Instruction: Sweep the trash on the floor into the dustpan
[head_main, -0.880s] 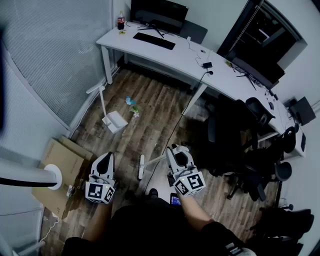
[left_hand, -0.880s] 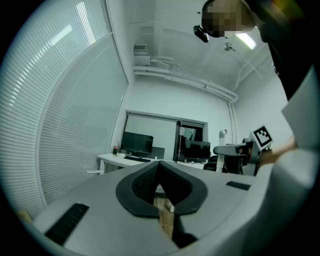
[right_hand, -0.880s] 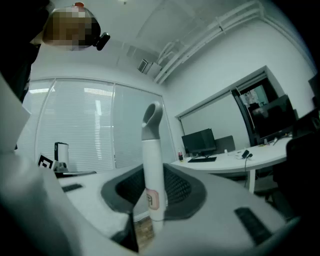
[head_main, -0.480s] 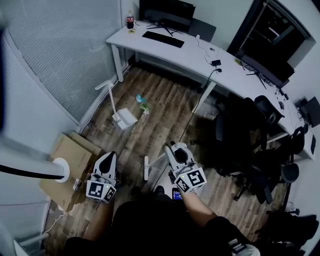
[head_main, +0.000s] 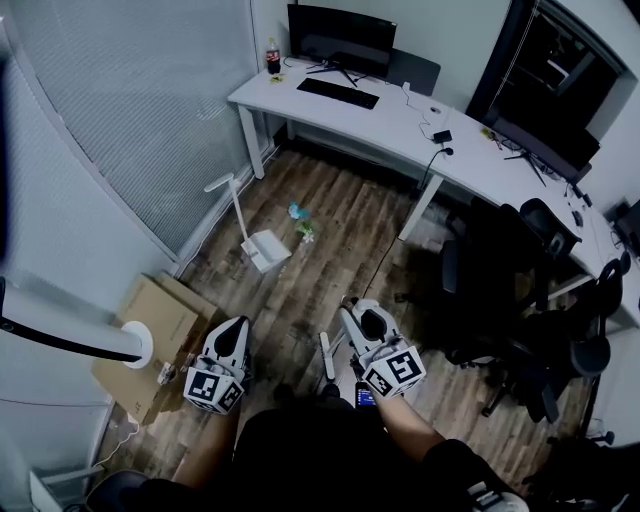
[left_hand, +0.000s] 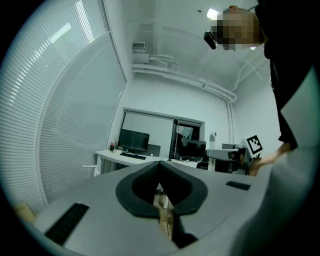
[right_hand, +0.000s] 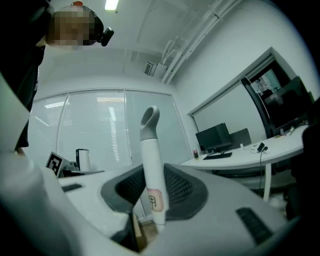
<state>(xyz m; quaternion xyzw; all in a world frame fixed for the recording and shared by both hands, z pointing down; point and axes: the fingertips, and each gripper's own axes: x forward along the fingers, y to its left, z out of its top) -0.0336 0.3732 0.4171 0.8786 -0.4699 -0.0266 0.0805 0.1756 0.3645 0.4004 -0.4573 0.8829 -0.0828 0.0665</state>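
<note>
Since earlier frame, dustpan (head_main: 266, 248), trash (head_main: 300, 220) and desk (head_main: 400, 125) have slid rightward in head view; both grippers sit lower in frame; left gripper (head_main: 237, 328) jaws fully together, nothing between; right gripper (head_main: 352, 310) clamped on white broom handle (right_hand: 151, 165); small pink-edged label on handle, mark unreadable, visible only in right gripper view; black-and-white square markers on gripper cubes; head view alone shows dustpan on wood floor (head_main: 330, 270), handle up, trash just beside it, well ahead of grippers.
</note>
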